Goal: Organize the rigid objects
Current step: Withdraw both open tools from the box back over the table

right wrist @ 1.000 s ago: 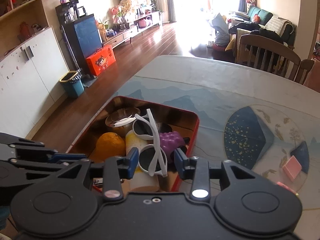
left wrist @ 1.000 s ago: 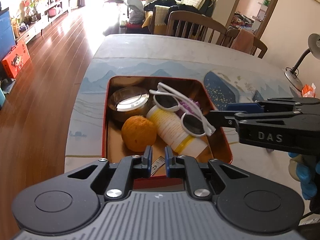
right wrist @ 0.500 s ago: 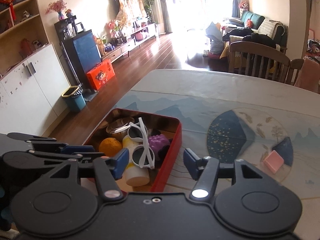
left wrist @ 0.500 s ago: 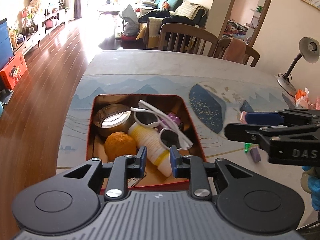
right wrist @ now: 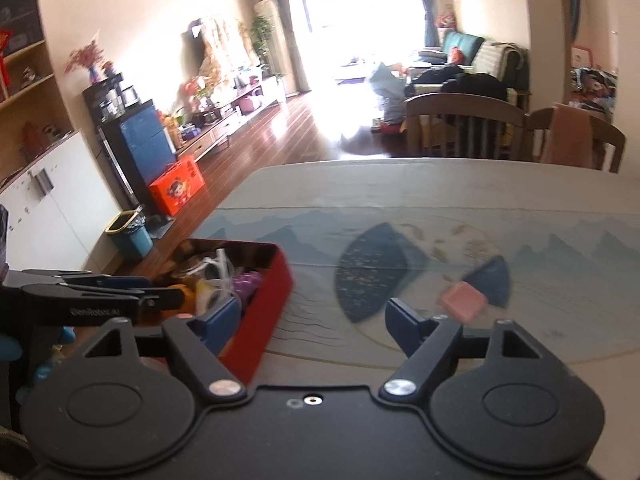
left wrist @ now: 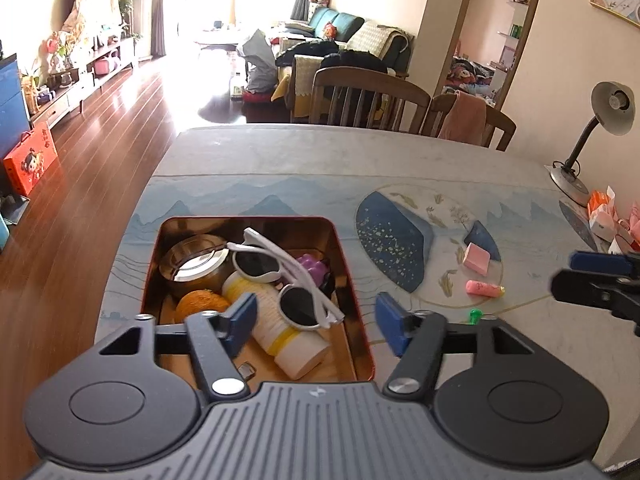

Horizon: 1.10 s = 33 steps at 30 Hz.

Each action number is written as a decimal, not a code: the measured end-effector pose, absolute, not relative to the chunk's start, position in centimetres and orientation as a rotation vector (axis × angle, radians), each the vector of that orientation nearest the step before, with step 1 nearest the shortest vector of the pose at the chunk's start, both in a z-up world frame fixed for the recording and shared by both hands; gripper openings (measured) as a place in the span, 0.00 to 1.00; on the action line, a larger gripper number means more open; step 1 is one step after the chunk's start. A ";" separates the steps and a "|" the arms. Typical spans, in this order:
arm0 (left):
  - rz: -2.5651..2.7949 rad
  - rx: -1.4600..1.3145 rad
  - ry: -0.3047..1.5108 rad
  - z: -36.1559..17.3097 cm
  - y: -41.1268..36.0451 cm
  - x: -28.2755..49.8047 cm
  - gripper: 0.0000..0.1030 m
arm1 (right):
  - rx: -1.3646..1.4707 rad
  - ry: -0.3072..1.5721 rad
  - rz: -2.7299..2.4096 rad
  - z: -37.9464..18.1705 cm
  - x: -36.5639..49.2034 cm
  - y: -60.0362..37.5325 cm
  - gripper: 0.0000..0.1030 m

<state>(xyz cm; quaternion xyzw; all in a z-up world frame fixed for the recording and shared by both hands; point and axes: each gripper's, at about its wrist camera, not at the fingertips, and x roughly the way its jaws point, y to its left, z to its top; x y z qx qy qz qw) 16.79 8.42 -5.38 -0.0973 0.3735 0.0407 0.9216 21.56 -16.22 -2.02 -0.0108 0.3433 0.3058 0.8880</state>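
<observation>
A red tin box (left wrist: 360,320) sits near the table's left edge. Inside lie white sunglasses (left wrist: 288,276), a white and yellow bottle (left wrist: 280,332), an orange (left wrist: 200,304), a steel bowl (left wrist: 196,260) and purple toy grapes (left wrist: 314,266). My left gripper (left wrist: 316,320) hovers over the box's near end, its jaws opening with nothing gripped between them. My right gripper (right wrist: 310,322) hangs right of the box (right wrist: 268,312) over the tablecloth, its jaws opening and empty. A pink eraser (left wrist: 476,258), a pink tube (left wrist: 484,288) and a small green piece (left wrist: 475,315) lie on the cloth to the right.
A desk lamp (left wrist: 576,160) and crumpled packets (left wrist: 604,216) stand at the table's right edge. Two wooden chairs (left wrist: 368,100) line the far side. The table's left edge drops to a wooden floor (left wrist: 100,152).
Both grippers have opened and pulled back from the box. The sunglasses, held by the right gripper a second ago, now rest in the box. The right gripper has swung away to the right.
</observation>
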 end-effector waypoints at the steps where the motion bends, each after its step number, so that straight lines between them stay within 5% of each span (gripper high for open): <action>1: 0.082 -0.202 0.762 -5.3 8.2 16.9 0.70 | -0.020 0.712 0.628 -2.1 21.7 -17.0 0.81; 10: 0.029 -0.198 0.755 -5.5 4.3 18.8 0.73 | -0.024 0.714 0.590 -3.0 23.1 -22.0 0.87; 15: 0.018 -0.195 0.757 -6.1 2.0 20.1 0.78 | -0.030 0.716 0.603 -3.6 24.1 -23.9 1.00; 33: -0.033 -0.135 0.858 -9.7 -5.9 24.5 0.80 | -0.123 0.818 0.648 -7.5 30.8 -26.4 1.00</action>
